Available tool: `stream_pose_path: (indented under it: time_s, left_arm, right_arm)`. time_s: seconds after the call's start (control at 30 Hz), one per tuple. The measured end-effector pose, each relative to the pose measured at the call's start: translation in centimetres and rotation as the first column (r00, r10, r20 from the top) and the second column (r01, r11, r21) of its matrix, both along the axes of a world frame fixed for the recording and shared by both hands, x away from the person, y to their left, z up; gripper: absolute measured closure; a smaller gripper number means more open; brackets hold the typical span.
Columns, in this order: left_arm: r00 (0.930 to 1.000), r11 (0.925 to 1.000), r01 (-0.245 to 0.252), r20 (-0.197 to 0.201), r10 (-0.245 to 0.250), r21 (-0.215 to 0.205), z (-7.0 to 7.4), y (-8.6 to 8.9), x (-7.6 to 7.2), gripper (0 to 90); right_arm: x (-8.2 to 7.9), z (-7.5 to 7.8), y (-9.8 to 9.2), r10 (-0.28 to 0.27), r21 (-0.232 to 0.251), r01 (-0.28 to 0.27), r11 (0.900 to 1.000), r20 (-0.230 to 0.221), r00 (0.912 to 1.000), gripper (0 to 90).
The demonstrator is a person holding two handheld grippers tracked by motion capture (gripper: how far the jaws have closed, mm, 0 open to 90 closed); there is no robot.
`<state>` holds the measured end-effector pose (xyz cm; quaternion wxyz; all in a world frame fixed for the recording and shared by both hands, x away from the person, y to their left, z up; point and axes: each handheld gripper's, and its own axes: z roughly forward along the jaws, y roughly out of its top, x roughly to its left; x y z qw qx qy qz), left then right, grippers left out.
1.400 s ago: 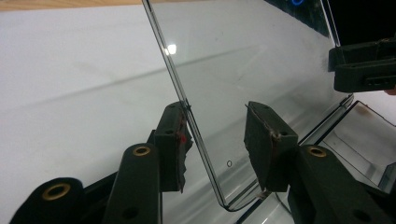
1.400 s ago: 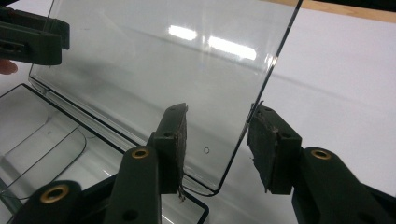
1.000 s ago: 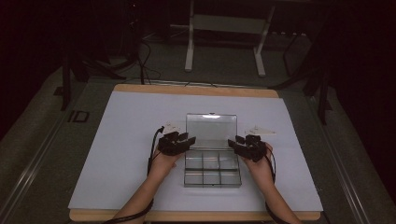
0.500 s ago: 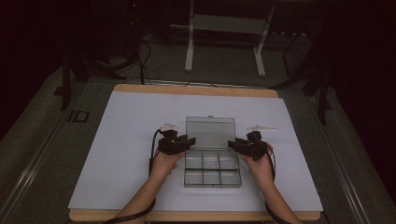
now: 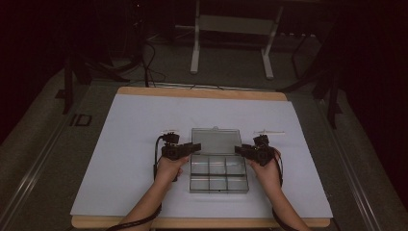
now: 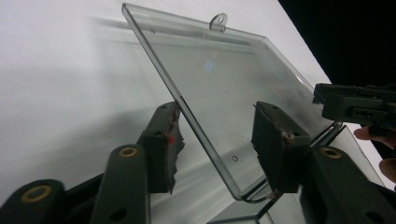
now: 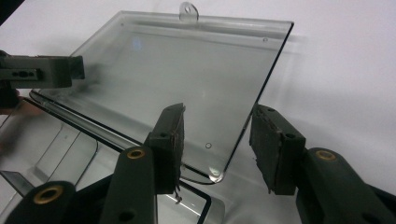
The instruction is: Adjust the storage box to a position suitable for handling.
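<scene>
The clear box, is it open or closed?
Open. The box shows its bare compartments, and its lid is swung back past the hinge, between the two grippers' open jaws.

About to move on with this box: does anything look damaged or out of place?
Yes: the left gripper has a worn pad, its edge ragged and chipped, with a red speck. The clear box lid stands open and looks intact. A small pale item lies apart on the table.

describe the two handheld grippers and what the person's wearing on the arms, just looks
Both the left gripper and the right gripper are black, each with two flat jaws on linked bars with brass-coloured pivot rings. The left one's pads are worn and ragged at the edge, with a small red mark. A black cable loops from the left gripper along the forearm. The forearms are bare, no sleeves in sight.
</scene>
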<state>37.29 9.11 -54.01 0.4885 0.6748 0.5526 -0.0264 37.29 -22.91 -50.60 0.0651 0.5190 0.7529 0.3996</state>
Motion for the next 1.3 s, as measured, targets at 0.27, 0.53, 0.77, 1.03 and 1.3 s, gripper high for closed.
stream_pose_path:
  time_s: [0.27,0.53,0.77,1.03,1.3]
  left_arm:
    - [0.9948,0.9921,0.037,0.09,-0.048,0.12,1.0,-0.4,-0.5,46.9]
    - [0.9813,0.9804,0.055,0.171,-0.088,0.189,2.3,-0.2,-1.4,46.8]
    - [0.9585,0.9529,0.093,0.233,-0.164,0.289,3.1,-0.6,-2.8,39.9]
    - [0.9495,0.9585,0.078,0.273,-0.155,0.274,3.7,0.0,-3.4,22.1]
    - [0.9288,0.9543,0.067,0.331,-0.166,0.291,3.5,1.3,-4.6,10.5]
  right_arm:
    - [-0.1,0.0,0.2,0.003,-0.025,-0.003,1.0,0.016,0.9999,52.6]
    - [-0.2,0.6,0.1,0.022,-0.037,-0.021,0.999,0.041,0.9989,49.4]
    - [-0.7,1.3,-0.1,0.051,-0.064,-0.046,0.997,0.077,0.9957,46.5]
    - [-1.0,1.7,-0.7,0.07,-0.077,-0.063,0.995,0.093,0.9932,46.3]
    - [-1.9,2.3,-1.7,0.119,-0.108,-0.107,0.988,0.117,0.9859,46.3]
